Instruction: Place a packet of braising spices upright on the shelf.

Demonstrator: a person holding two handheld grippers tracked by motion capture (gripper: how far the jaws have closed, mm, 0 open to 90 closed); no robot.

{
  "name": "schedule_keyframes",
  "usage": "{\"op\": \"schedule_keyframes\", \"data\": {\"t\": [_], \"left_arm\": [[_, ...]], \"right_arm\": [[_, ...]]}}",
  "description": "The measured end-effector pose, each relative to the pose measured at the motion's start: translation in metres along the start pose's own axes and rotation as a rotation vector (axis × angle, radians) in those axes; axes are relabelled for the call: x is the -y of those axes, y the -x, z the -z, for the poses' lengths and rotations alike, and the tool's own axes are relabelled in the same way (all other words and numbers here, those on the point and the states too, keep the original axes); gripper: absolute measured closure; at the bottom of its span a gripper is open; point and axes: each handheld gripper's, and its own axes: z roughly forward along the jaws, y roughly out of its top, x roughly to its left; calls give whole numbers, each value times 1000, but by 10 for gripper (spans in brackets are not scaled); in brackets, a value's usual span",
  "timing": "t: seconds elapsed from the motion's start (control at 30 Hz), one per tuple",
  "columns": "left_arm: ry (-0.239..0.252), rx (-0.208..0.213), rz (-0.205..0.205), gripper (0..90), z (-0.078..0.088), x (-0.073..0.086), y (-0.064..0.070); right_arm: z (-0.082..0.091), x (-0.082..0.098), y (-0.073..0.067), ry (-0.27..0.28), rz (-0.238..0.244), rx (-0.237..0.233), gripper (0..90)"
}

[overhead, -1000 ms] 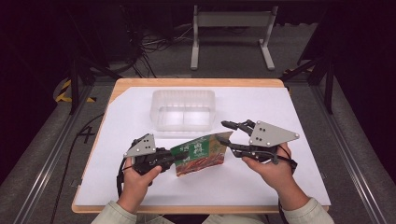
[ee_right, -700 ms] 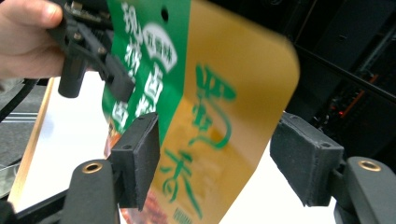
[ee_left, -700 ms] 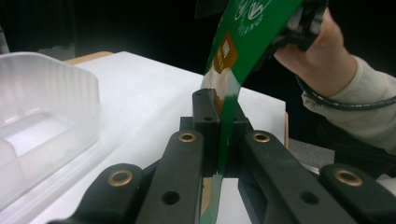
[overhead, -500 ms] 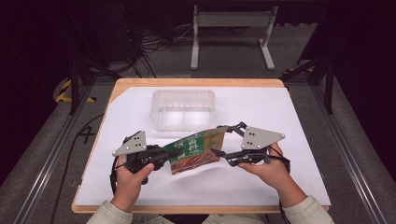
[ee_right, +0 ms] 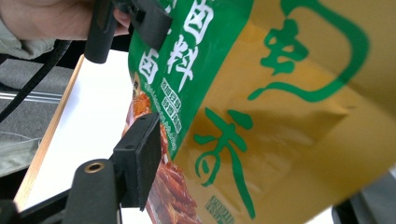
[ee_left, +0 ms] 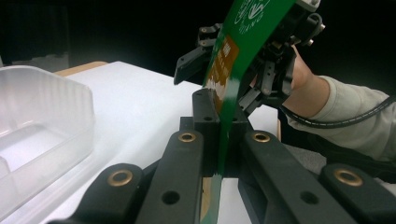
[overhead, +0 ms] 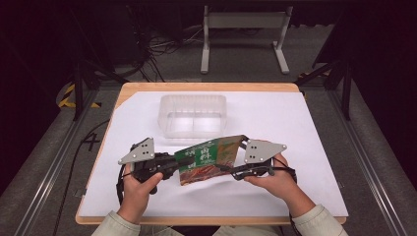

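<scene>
Green-and-gold food packet point(overhead: 209, 158), held above table

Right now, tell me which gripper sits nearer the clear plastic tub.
Left. The left gripper is just below the tub's near-left corner; the right gripper lies slightly farther, below its right end.

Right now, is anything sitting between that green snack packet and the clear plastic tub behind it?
Nothing visible. The packet is held up between the left claw and the right claw, and only bare white sheet lies between it and the clear tub just beyond.
</scene>
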Motion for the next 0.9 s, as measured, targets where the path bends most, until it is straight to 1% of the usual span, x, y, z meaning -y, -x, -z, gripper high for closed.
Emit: {"op": "schedule_keyframes", "data": {"t": [0.07, 0.13, 0.23, 0.27, 0.3, 0.33, 0.37, 0.43, 0.5, 0.53, 0.63, 0.7, 0.8, 0.9], "left_arm": [[2, 4, 0, 884, 0, 0, 0], [4, 11, 4, 884, -1, 0, 1], [3, 18, 2, 883, -2, 0, 1], [3, 18, 2, 883, -2, 0, 1], [3, 19, 1, 883, -3, 0, 1], [-1, 20, -2, 882, -4, 0, 2], [-4, 19, -5, 882, -4, 0, 2], [0, 11, -2, 880, -3, 0, 1], [2, 8, 1, 879, -2, 1, 0], [1, 7, 2, 878, -2, 1, 0], [5, 5, 7, 876, -2, 1, -1], [12, 0, 5, 873, -3, 1, -1], [19, -7, 3, 862, -3, 1, 0], [27, -15, 12, 826, -1, 1, -1]], "right_arm": [[-1, 0, -1, -5, 8, -6, 376], [-3, 1, -3, -18, 24, -14, 413], [-5, 1, -5, -40, 39, -38, 529], [-5, 1, -5, -40, 39, -38, 529], [-6, 0, -6, -48, 42, -48, 561], [-7, 0, -8, -62, 44, -64, 600], [-9, -1, -11, -78, 56, -72, 637], [-12, -1, -14, -94, 74, -75, 678], [-13, -1, -14, -97, 73, -83, 705], [-13, -2, -15, -100, 74, -86, 732], [-13, -3, -15, -98, 61, -92, 830], [-12, -5, -15, -107, 41, -84, 880], [-12, -6, -14, -116, 4, -71, 895], [-12, -8, -12, -123, -37, -68, 897]]}}
